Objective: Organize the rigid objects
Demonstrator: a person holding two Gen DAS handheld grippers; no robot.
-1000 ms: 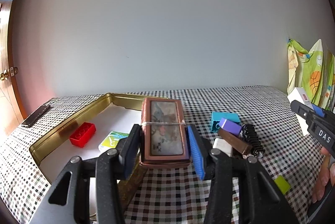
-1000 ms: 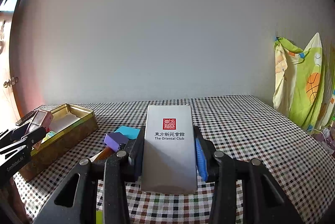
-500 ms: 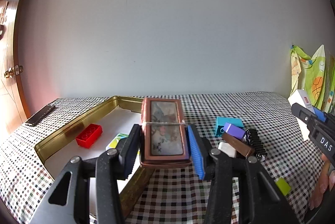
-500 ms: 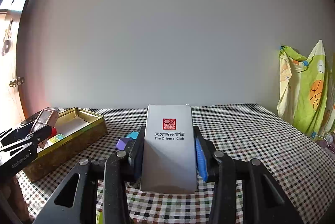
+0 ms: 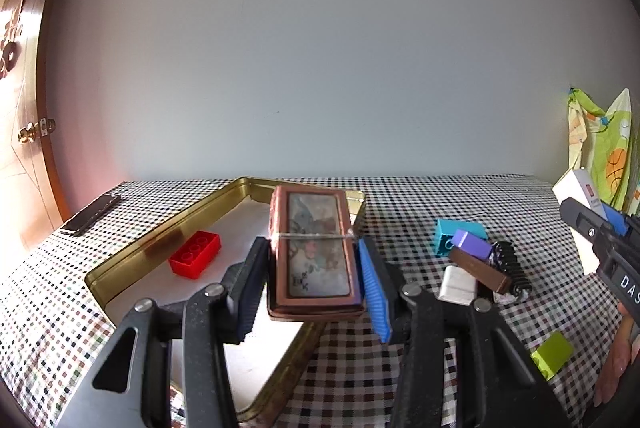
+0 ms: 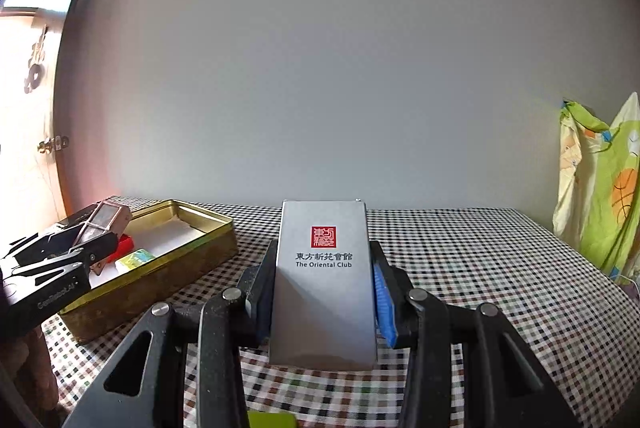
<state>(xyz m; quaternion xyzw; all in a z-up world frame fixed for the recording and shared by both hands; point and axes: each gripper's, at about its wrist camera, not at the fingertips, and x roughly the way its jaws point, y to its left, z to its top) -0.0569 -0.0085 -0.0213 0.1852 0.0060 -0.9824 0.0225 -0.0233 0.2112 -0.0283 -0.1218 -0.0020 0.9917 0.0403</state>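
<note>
My left gripper (image 5: 314, 282) is shut on a copper-framed picture case (image 5: 314, 254) bound with a thin band, held over the right side of the gold tin (image 5: 160, 240). A red brick (image 5: 195, 259) lies inside the tin. In the right wrist view the same tin (image 6: 168, 268) stands at the left, and the left gripper (image 6: 86, 246) hovers over it with the case (image 6: 103, 222). My right gripper (image 6: 322, 302) is shut on a grey box (image 6: 323, 280) printed "The Oriental Club", held above the checked cloth.
A pile right of the tin holds a teal brick (image 5: 450, 234), a purple block (image 5: 472, 243), a brown bar (image 5: 478, 268), a white block (image 5: 458, 284) and a black ridged piece (image 5: 510, 266). A lime brick (image 5: 554, 354) lies nearer. A dark phone (image 5: 90, 214) rests far left. Patterned cloth (image 6: 600, 188) hangs right.
The right gripper with the grey box has drifted left toward the tin, which now looms larger in its view. The left gripper's view has shifted slightly; the case stays over the tin.
</note>
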